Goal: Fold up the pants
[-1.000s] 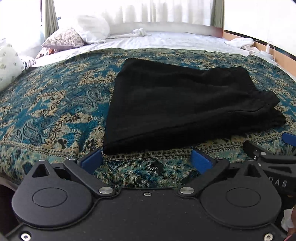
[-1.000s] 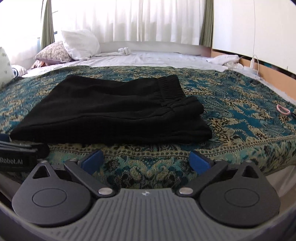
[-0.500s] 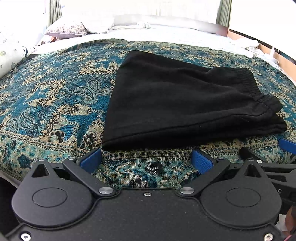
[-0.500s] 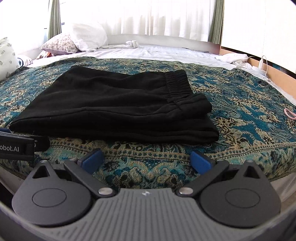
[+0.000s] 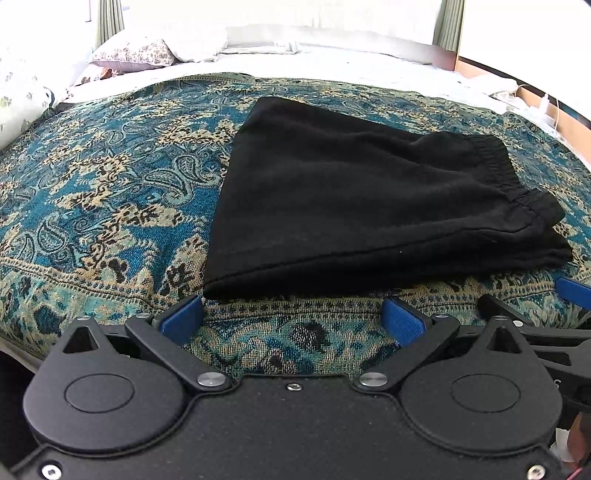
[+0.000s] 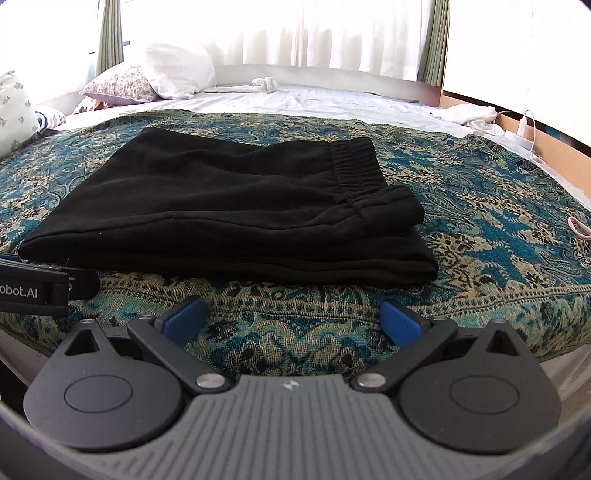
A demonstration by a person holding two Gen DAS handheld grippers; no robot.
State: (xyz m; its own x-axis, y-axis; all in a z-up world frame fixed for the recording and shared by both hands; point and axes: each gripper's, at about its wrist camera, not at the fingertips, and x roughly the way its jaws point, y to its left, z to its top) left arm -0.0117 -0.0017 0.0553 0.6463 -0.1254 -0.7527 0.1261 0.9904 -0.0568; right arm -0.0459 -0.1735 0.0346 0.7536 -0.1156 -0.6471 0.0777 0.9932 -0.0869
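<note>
Hovering just short of the pants, the left gripper (image 5: 291,314) has its two blue-padded fingers spread wide and holds nothing. The right gripper (image 6: 291,317) hangs the same way beside it, fingers wide apart and empty. Both sit over the near edge of the bedspread (image 5: 92,206), a woven cover in teal and tan paisley.

Just beyond the fingertips lie the pants (image 5: 354,206), black and already folded into a compact, roughly rectangular stack of several layers. Their nearest edge runs just past the left gripper; the near left corner sits right by that gripper's left finger. The gathered elastic waistband (image 6: 354,166) lies at the right end of the pants, puckered and slightly raised. The top layer is smooth with only faint creases.

The fabric looks like soft, thick knit, probably light and limp, so it should drape and sag rather than hold shape. It seems matte, not slippery. For another fold, the best holds appear to be the two near corners, pinching through all the layers so none slides loose.

Beyond the pants the bedspread gives way to a white sheet (image 6: 314,99). To the far left of the pants rest a floral pillow (image 6: 118,83) and a white pillow (image 6: 173,70). Bright curtains (image 6: 277,33) close the far wall.
</note>
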